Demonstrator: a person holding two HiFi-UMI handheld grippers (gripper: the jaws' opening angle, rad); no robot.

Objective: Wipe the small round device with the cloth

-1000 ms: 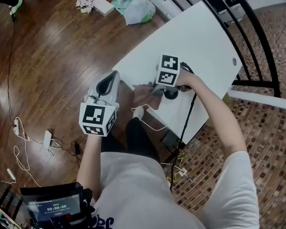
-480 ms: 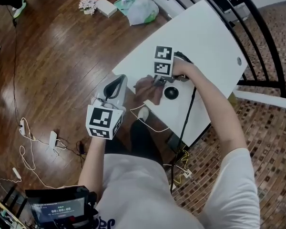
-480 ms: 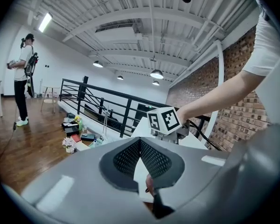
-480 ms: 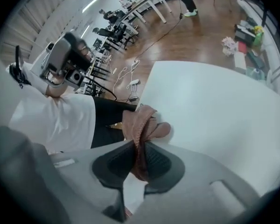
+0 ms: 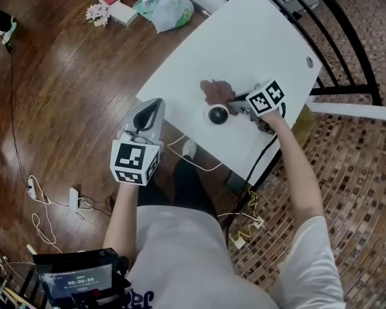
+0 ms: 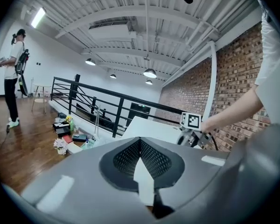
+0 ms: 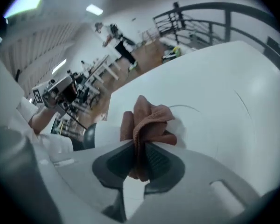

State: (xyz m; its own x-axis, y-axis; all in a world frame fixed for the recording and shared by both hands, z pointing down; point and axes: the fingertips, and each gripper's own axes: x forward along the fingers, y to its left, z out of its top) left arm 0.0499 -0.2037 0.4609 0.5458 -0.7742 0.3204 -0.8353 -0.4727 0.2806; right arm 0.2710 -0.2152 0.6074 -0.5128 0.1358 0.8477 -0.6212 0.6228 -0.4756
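- Head view: the right gripper [image 5: 235, 102] reaches over the white tabletop [image 5: 257, 37], its jaws pointing at a bunched reddish-brown cloth [image 5: 215, 90].
- The small round black device [image 5: 218, 114] sits on the tabletop just beside the cloth, nearer the person's edge and not covered by it.
- From above, the grip on the cloth cannot be made out.
- Right gripper view: the right gripper [image 7: 140, 158] has its jaws pressed together on a fold of the cloth [image 7: 148, 122], and the rest bunches up past the jaw tips over the tabletop [image 7: 214, 78].
- Whether the bunch touches the surface cannot be told.
- In this view the device [image 7: 89, 135] is only a dark curve at the left, beside the cloth and apart from it.
- Head view: the left gripper [image 5: 153, 105] is held off the tabletop's edge, over the brown wooden floor [image 5: 64, 76], well apart from the device.
- Left gripper view: the left gripper [image 6: 140, 141] has its jaws closed tip to tip with nothing between them.
- This view alone shows the right gripper's square-marker cube [image 6: 191, 121] side on, across the tabletop [image 6: 149, 127].
- Only the head view shows the white plastic bag [image 5: 170, 10] on the floor beyond the tabletop.
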